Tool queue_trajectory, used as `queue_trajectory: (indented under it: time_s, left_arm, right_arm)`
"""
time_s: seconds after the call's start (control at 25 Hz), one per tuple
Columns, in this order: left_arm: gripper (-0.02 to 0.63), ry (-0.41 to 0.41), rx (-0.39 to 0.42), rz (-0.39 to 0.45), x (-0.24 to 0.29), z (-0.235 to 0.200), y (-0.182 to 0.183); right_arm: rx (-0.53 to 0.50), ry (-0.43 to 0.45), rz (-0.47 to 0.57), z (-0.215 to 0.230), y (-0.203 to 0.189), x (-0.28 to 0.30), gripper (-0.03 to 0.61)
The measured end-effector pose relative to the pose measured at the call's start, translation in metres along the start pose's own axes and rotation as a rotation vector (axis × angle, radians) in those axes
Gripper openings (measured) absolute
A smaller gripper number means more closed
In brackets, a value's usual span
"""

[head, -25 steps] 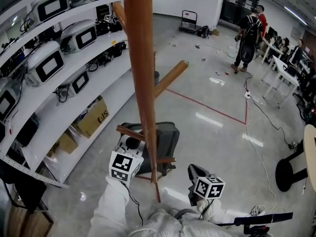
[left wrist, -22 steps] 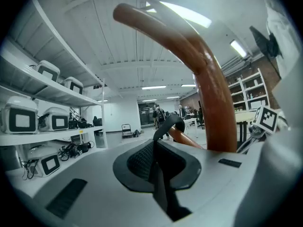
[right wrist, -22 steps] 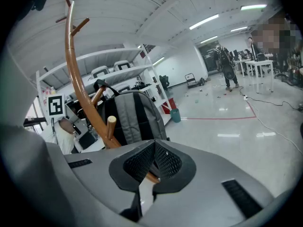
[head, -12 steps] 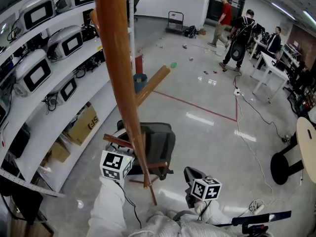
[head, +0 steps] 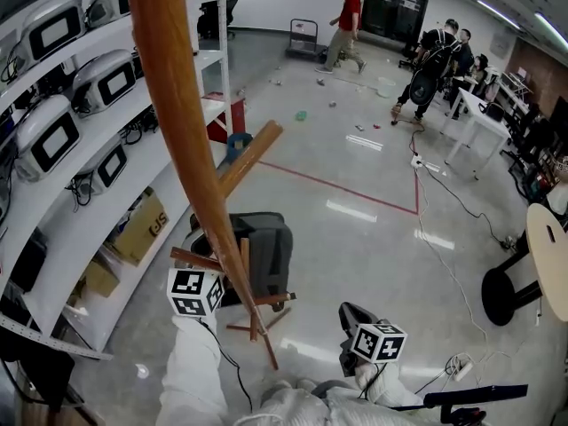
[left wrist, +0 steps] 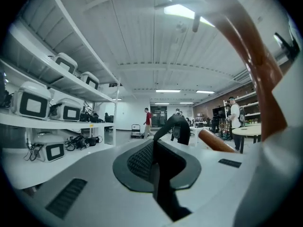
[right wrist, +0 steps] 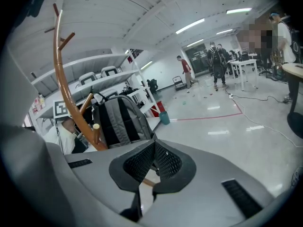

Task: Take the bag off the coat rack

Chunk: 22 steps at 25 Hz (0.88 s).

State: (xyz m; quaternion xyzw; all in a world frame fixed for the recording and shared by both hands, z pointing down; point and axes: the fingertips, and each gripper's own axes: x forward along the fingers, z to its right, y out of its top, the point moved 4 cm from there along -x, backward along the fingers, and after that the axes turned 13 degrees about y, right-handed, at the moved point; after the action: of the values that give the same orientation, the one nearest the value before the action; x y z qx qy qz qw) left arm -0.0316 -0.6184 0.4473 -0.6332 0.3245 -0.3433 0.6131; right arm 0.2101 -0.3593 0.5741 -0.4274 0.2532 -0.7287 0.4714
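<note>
Left of the coat rack (head: 191,149) the white shelving (head: 89,140) stands close, while to its right the glossy floor (head: 355,238) lies open. The bag (head: 266,251), a grey backpack with black straps, hangs low against the rack's pole. On the rack's shelving side the left gripper (left wrist: 152,162) is pinched on one black strap of the bag, and on the open side the right gripper (right wrist: 154,161) is pressed together, empty.
</note>
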Motion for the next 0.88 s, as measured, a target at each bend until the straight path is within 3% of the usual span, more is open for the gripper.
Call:
queue_trajectory:
  time_s: [0.4, 0.88]
  left_arm:
    - [0.014, 0.197, -0.057, -0.03, -0.04, -0.052, -0.015]
    - [0.014, 0.414, -0.094, -0.079, -0.144, -0.065, -0.041]
  right_arm:
    - [-0.021, 0.052, -0.039, -0.005, 0.001, 0.01, 0.012]
    - [-0.074, 0.212, -0.105, -0.034, -0.004, 0.03, 0.012]
